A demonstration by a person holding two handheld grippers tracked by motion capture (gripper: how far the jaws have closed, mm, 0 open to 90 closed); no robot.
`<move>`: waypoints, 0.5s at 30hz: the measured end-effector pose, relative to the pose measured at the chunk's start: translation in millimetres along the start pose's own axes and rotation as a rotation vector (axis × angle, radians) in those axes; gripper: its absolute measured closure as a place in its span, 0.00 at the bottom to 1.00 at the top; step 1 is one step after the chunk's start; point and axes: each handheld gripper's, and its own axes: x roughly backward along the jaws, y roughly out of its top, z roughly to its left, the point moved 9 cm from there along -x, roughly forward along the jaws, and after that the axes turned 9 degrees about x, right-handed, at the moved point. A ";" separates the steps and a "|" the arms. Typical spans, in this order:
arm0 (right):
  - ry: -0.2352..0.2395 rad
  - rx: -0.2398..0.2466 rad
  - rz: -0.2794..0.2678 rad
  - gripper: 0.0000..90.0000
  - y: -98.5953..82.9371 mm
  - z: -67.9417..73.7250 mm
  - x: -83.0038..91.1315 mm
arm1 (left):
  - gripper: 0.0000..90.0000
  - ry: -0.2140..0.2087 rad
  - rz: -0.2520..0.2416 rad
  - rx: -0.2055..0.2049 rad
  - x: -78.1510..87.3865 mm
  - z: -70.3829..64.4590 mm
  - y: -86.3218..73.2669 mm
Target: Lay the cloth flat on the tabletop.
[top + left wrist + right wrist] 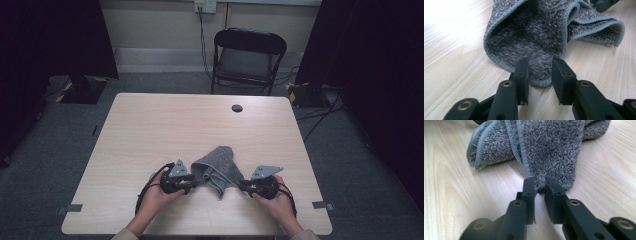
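Note:
A grey terry towel (218,169) lies crumpled and partly folded on the light wooden table (150,130), near its front edge. My left gripper (195,179) is at the towel's left side. In the left gripper view it (540,62) stands open, with a rounded corner of the towel (534,37) lying between the two jaws. My right gripper (242,185) is at the towel's right side. In the right gripper view it (539,181) has closed on a hemmed edge of the towel (551,150), which narrows into the thin gap between the jaws.
A round cable hole (237,108) sits near the table's far edge. A black folding chair (248,54) stands behind the table. Dark curtains hang at both sides, with cables and tape marks on the grey floor.

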 end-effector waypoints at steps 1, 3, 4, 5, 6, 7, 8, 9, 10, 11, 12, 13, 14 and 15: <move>0.000 -0.003 0.000 0.91 0.0 0.2 0.0 | 0.77 0.002 -0.001 0.004 -0.1 -0.4 -0.2; 0.002 -0.009 0.003 0.94 0.0 0.4 0.1 | 0.79 0.005 0.001 0.006 0.1 -0.2 -0.3; 0.003 -0.013 0.003 0.96 0.1 0.6 0.1 | 0.81 0.005 0.001 0.006 0.1 -0.2 -0.3; 0.004 -0.019 0.004 0.97 0.0 0.7 0.1 | 0.83 0.005 -0.001 0.009 0.3 0.6 -0.4; 0.005 -0.032 0.003 0.99 -0.1 1.0 0.1 | 0.85 0.005 -0.005 0.014 0.5 1.0 -0.6; 0.009 -0.044 0.000 1.00 -0.2 1.4 0.0 | 0.86 0.006 -0.008 0.015 0.6 1.3 -0.8; 0.010 -0.052 -0.001 1.00 -0.2 1.5 0.0 | 0.87 0.007 -0.011 0.015 0.5 1.3 -0.9; 0.011 -0.059 -0.001 1.00 -0.2 1.6 0.0 | 0.87 0.004 -0.010 0.017 0.5 0.9 -1.0; 0.010 -0.066 -0.001 1.00 0.0 1.6 -0.1 | 0.89 0.003 -0.009 0.018 0.5 0.8 -0.8; 0.010 -0.066 -0.001 1.00 0.0 1.6 -0.1 | 0.89 0.003 -0.009 0.018 0.5 0.8 -0.8; 0.011 -0.073 -0.001 1.00 0.1 1.4 -0.2 | 0.90 0.001 -0.007 0.022 0.3 0.3 -0.7; 0.011 -0.077 -0.002 1.00 0.1 1.3 -0.2 | 0.90 0.000 -0.008 0.025 0.2 0.4 -0.5; 0.013 -0.085 -0.003 1.00 0.0 1.1 -0.2 | 0.91 0.000 -0.008 0.025 0.2 0.4 -0.5; 0.014 -0.090 -0.005 1.00 -0.1 0.9 -0.1 | 0.91 -0.003 -0.008 0.022 0.5 1.1 -0.3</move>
